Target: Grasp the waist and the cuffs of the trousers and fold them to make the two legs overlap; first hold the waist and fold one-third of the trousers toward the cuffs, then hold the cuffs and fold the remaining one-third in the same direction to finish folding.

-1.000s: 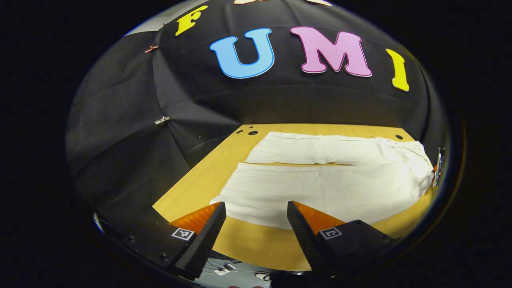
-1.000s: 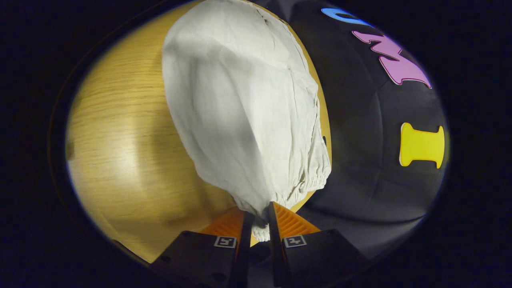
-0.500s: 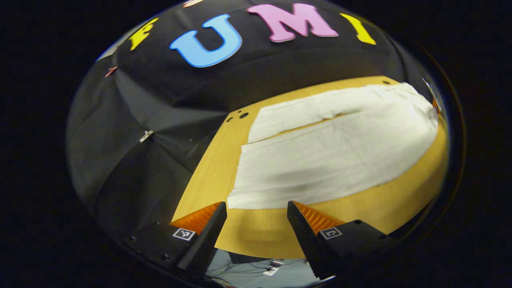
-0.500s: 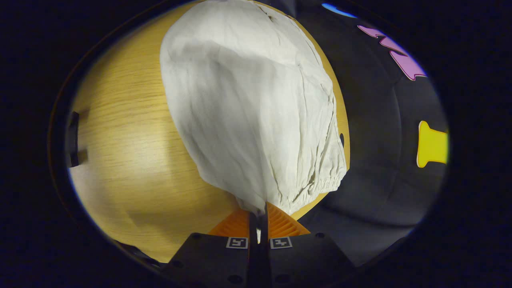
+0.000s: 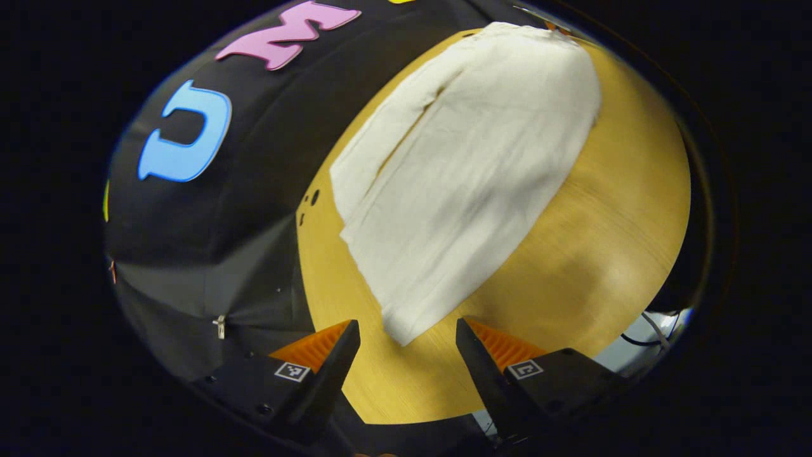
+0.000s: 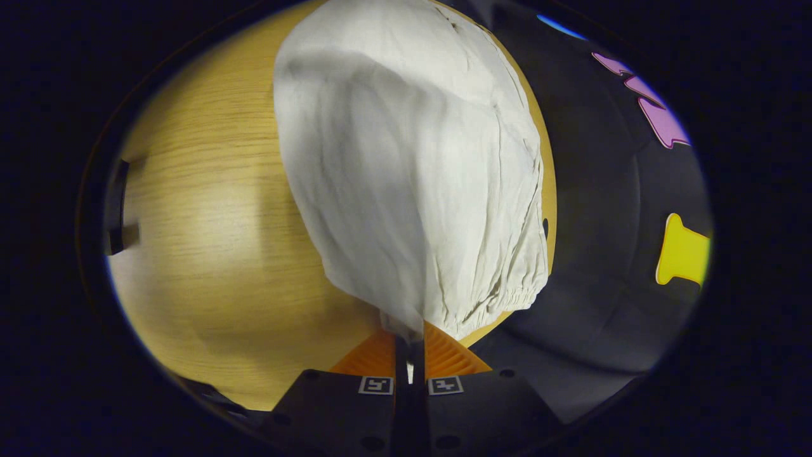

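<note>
A recording booth: black cloth wall (image 5: 190, 254) behind wooden table (image 5: 602, 222).

left gripper (image 5: 406, 333): we see two wedge-shaped fingers with ribbed inner faces, each on a black block with a small square black-and-white marker; round screw heads on the left block | right gripper (image 6: 410, 339): we note the same ribbed wedges, black blocks, one square marker each, screw heads along the lower edge

Trousers (image 5: 469, 184): off-white, plain, faintly crinkled weave, centre of frame. Table (image 5: 609, 254): honey-yellow wood grain, lower right. Booth wall (image 6: 602, 254): black cloth, right of frame.
</note>
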The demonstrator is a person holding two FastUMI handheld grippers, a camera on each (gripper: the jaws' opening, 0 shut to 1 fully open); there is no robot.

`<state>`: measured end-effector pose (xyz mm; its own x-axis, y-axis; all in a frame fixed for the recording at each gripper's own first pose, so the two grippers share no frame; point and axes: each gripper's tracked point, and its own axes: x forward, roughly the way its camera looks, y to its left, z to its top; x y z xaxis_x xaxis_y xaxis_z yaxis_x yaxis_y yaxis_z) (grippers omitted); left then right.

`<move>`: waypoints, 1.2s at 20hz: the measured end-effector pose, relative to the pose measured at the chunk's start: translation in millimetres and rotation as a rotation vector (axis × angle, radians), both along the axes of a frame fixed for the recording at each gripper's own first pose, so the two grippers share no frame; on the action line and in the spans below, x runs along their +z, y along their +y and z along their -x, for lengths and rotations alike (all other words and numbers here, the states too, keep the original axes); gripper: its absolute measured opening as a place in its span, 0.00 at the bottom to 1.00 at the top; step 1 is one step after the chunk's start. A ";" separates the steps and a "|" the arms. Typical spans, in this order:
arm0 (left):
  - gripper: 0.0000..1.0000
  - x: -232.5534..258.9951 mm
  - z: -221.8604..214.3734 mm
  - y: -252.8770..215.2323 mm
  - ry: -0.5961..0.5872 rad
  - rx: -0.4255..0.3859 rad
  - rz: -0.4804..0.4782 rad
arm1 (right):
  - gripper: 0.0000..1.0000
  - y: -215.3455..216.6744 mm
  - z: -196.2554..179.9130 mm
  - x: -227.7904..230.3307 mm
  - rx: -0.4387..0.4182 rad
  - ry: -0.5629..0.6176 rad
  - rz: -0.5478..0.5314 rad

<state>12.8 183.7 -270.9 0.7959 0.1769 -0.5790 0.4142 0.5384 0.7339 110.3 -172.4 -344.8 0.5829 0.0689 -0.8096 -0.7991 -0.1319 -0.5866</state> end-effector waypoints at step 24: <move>0.06 -14.6 -59.5 -12.7 0.268 -0.158 -0.094 | 0.05 -3.4 -7.9 13.2 -0.049 -0.007 -0.012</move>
<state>72.3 171.0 -285.6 0.6391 0.1256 -0.7588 0.6726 0.3874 0.6305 118.2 -175.8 -331.6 0.5912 0.0496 -0.8050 -0.8004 -0.0861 -0.5932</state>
